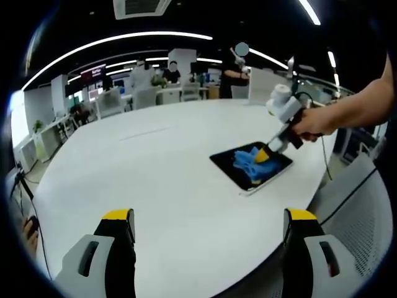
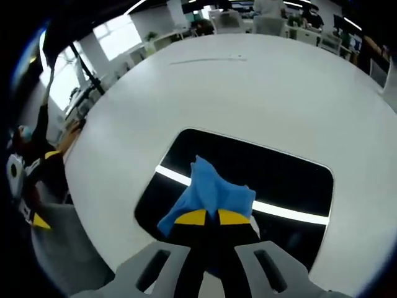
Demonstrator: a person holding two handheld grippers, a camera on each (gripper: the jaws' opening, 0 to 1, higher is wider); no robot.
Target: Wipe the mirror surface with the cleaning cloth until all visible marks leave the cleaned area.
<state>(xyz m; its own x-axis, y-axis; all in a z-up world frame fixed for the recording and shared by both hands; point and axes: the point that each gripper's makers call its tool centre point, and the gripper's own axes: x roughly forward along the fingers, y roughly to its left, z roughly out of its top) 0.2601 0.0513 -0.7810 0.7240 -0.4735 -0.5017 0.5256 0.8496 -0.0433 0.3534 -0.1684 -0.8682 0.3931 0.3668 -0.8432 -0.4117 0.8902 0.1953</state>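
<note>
A person is standing at a big round white table [image 1: 155,167], working a gripper in each hand. The right gripper [image 2: 206,217] is pinching a blue cleaning cloth [image 2: 211,192] between its yellow-tipped jaws, which are lying closed together on the fabric, and is pressing it down onto the mirror [image 2: 273,174] — a dark, rounded-corner rectangle lying flat on the tabletop and reflecting a bright strip of ceiling light. In the left gripper view that same right gripper [image 1: 265,154] is coming in from the right, held by a bare hand [image 1: 313,121], with the cloth [image 1: 248,160] bunching near the middle of the mirror [image 1: 226,164], which is sitting toward the table's near right edge. The left gripper [image 1: 208,217] is hovering over bare tabletop well apart from the mirror, its jaws spread wide and holding nothing. Beyond the table, other people and desks [image 1: 173,93] are showing under long ceiling lights — too small to make out further.
</note>
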